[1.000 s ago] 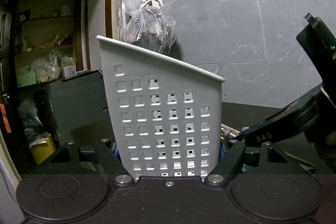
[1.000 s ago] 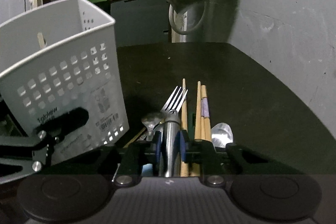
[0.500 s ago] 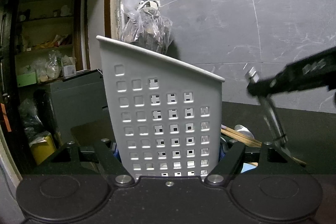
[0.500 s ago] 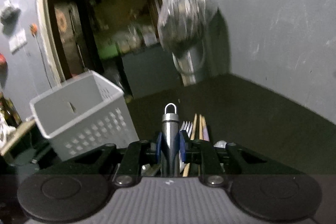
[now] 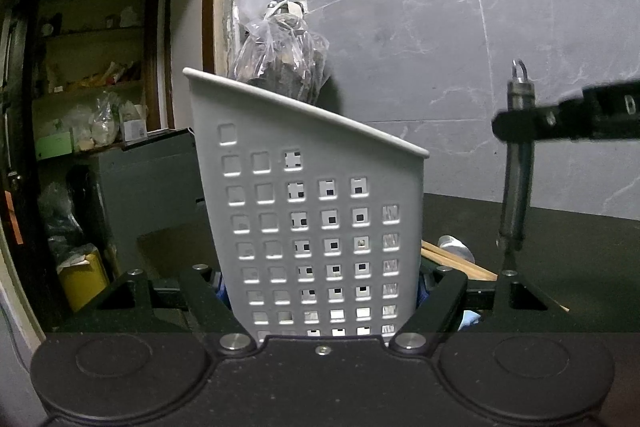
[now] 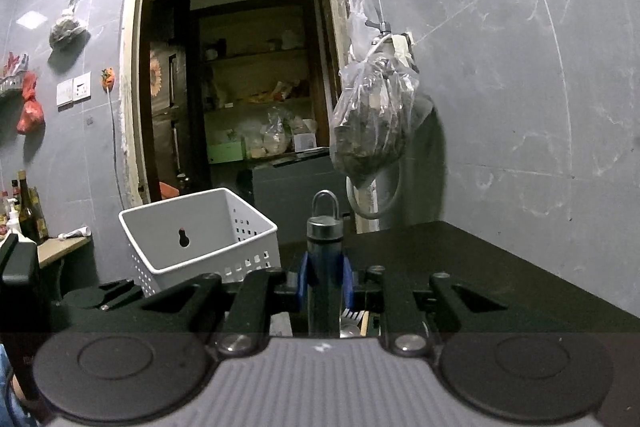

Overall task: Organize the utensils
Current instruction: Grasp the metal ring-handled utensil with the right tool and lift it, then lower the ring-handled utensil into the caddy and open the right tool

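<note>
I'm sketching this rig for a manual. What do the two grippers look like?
Both are matte black with angular linkage arms, silver screws, blue finger pads and two round discs at the base. The right gripper has a ribbed grey centre plate; the left gripper is black there. No cables visible.

A dim room with grey marble-patterned tile walls (image 6: 520, 87). A dark desk (image 6: 480, 267) stands against the wall. A clear plastic bag (image 6: 372, 123) of dark contents hangs from a wall tap beside an open doorway (image 6: 240, 67) with a worn, pale frame. Through it, wooden shelves (image 6: 256, 99) hold packets and boxes. On the left wall are a white switch plate (image 6: 74, 89) and a red bag (image 6: 30, 111); bottles (image 6: 24, 211) stand on a ledge below.
</note>
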`<state>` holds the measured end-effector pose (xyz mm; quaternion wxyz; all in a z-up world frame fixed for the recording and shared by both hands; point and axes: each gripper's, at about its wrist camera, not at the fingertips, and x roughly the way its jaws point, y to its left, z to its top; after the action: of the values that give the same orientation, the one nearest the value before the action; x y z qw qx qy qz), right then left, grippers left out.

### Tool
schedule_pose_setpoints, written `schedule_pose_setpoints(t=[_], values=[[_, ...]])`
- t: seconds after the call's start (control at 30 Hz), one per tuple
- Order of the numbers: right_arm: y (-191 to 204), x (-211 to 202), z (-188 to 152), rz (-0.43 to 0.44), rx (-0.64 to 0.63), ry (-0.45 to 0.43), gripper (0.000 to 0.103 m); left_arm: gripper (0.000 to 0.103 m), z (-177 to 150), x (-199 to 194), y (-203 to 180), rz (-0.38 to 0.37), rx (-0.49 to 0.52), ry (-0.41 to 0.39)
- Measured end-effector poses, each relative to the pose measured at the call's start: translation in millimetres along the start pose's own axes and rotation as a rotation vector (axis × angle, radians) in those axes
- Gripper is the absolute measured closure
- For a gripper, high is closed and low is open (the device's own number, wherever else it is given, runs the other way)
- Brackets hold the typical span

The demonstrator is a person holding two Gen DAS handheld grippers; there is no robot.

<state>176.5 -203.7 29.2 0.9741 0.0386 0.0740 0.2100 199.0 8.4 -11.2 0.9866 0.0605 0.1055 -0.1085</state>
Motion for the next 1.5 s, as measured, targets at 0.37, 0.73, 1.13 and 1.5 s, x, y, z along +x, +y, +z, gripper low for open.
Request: schedule_pose_setpoints(t=[0.37, 0.73, 1.13, 1.5], values=[[20.3, -19.3, 52.2, -0.022, -0.109, -0.209, 0.083, 0.026, 0.5, -4.8, -4.0, 0.003, -0.008, 0.003], [54.4, -7.8, 104.1, 0.075, -0.154, -0.394, 0.083, 0.026, 1.5, -4.0, -5.4, 0.011, -0.012, 0.002], [86.2, 26.5, 100.2, 0.211, -0.169, -0.337, 0.083, 0.026, -2.9, -6.5, -5.2, 0.01, -0.014, -0.006], [86.0, 59.3, 58.1, 0.242, -0.207, -0.124, 0.083, 0.026, -3.6, -6.4, -5.2, 0.009, -0.014, -0.007]])
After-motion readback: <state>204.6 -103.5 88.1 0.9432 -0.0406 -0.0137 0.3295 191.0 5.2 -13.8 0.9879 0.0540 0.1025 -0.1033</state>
